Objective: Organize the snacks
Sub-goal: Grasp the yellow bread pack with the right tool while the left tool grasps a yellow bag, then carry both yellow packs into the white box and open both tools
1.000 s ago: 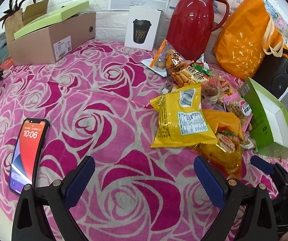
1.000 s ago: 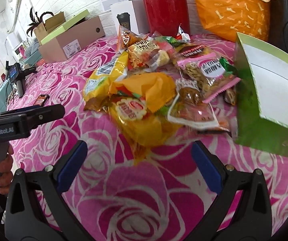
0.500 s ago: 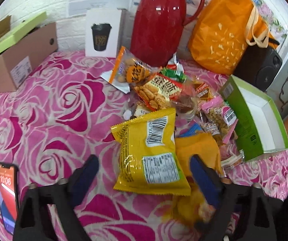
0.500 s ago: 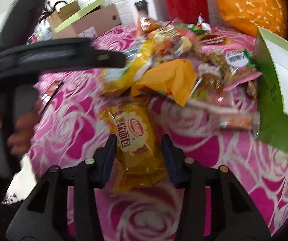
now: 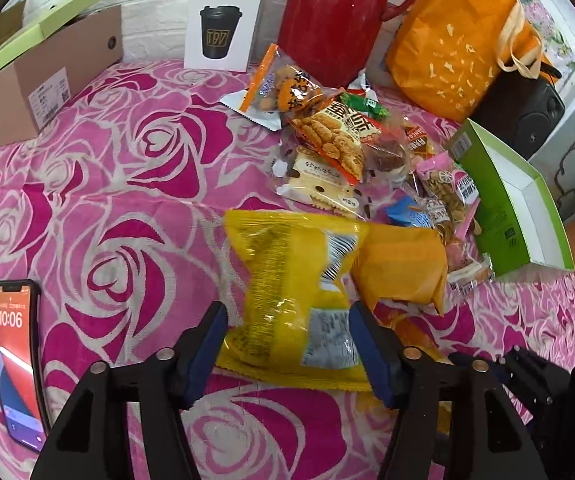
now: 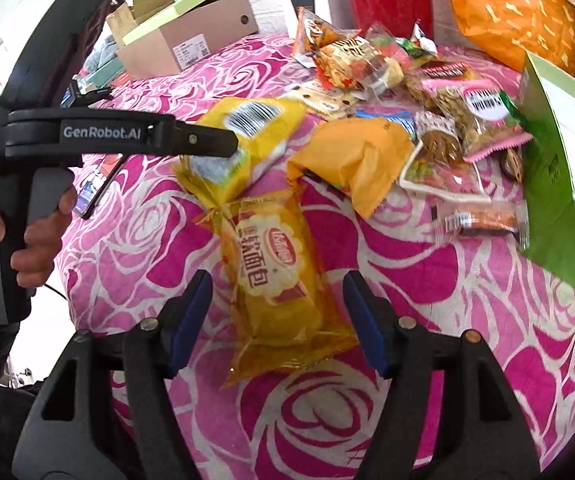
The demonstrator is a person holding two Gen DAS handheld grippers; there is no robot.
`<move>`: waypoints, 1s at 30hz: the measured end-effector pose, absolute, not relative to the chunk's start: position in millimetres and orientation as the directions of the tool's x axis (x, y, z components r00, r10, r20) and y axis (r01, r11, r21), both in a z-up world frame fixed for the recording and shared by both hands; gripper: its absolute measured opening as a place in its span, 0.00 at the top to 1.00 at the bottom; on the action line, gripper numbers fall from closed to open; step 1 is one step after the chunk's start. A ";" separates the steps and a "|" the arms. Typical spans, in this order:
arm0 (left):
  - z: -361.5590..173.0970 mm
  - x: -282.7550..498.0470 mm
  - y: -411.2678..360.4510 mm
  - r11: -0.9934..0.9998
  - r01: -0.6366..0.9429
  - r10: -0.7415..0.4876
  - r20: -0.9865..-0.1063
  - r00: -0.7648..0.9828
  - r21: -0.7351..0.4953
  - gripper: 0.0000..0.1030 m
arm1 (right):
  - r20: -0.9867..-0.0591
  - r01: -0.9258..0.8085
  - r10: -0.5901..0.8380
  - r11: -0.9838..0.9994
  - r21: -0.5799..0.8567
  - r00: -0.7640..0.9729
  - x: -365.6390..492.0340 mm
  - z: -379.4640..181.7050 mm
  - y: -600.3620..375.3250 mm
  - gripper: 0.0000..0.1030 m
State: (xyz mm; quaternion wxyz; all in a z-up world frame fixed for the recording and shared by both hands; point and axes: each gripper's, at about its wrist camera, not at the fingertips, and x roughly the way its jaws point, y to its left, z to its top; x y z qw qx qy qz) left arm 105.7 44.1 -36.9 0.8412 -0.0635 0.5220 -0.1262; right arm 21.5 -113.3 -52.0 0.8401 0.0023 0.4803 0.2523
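Note:
A yellow snack bag (image 5: 287,280) sits crumpled between the blue pads of my left gripper (image 5: 287,344), which is shut on its near end. The right wrist view shows the same bag (image 6: 247,128) under the left gripper's tip. A clear yellow bread pack (image 6: 275,280) lies flat on the rose cloth between the fingers of my right gripper (image 6: 277,316), which stands open with a gap on both sides. An orange pack (image 5: 403,264) lies just right of the yellow bag. Behind it is a pile of small snack packets (image 5: 339,140). An open green box (image 5: 499,216) stands at the right.
A phone (image 5: 17,364) lies at the near left on the cloth. Along the back stand a cardboard box (image 5: 47,76), a red jug (image 5: 331,20), an orange tote bag (image 5: 455,40) and a black speaker (image 5: 523,112). A hand (image 6: 35,248) holds the left gripper's handle.
My left gripper moved forward and narrowed onto the yellow bag. My right gripper shut on the bread pack, dragged it out of the pile toward me, then widened again.

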 end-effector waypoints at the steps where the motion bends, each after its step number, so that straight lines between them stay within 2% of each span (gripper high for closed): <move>1: -38.4 108.0 43.1 0.960 0.145 -0.279 -0.864 0.419 -0.240 0.34 | -0.806 -0.414 0.421 0.877 0.244 0.415 21.5 -51.7 -113.5 0.34; 6: -50.4 113.8 40.8 0.965 0.142 -0.260 -0.877 0.403 -0.221 0.35 | -0.809 -0.416 0.386 0.888 0.196 0.442 15.4 -49.0 -111.4 0.34; 7: -49.0 111.2 42.2 0.963 0.148 -0.269 -0.872 0.409 -0.227 0.50 | -0.812 -0.420 0.375 0.890 0.180 0.447 14.2 -50.3 -109.7 0.34; 8: -46.1 108.8 42.1 0.959 0.161 -0.279 -0.866 0.414 -0.232 0.58 | -0.813 -0.423 0.371 0.890 0.172 0.448 12.4 -51.5 -108.6 0.36; 9: -42.7 106.0 41.8 0.960 0.166 -0.277 -0.865 0.419 -0.227 0.61 | -0.815 -0.431 0.376 0.885 0.174 0.442 11.9 -53.6 -106.6 0.56; 10: -38.7 102.4 42.1 0.961 0.171 -0.273 -0.860 0.430 -0.219 0.64 | -0.813 -0.430 0.381 0.884 0.183 0.439 11.5 -53.8 -106.4 0.58; 20: 38.1 75.9 27.4 0.938 0.258 -0.340 -0.761 0.552 -0.231 0.65 | -0.705 -0.378 0.383 0.909 0.174 0.597 -3.4 0.1 -134.9 0.60; 25: 71.5 83.2 -21.5 0.889 0.381 -0.440 -0.706 0.554 -0.255 0.65 | -0.628 -0.225 0.271 0.962 0.153 0.730 -3.7 33.4 -189.3 0.60; 30: 83.7 99.9 -86.3 0.836 0.484 -0.513 -0.677 0.527 -0.257 0.65 | -0.597 -0.055 0.142 0.985 0.162 0.789 -0.6 44.3 -248.4 0.60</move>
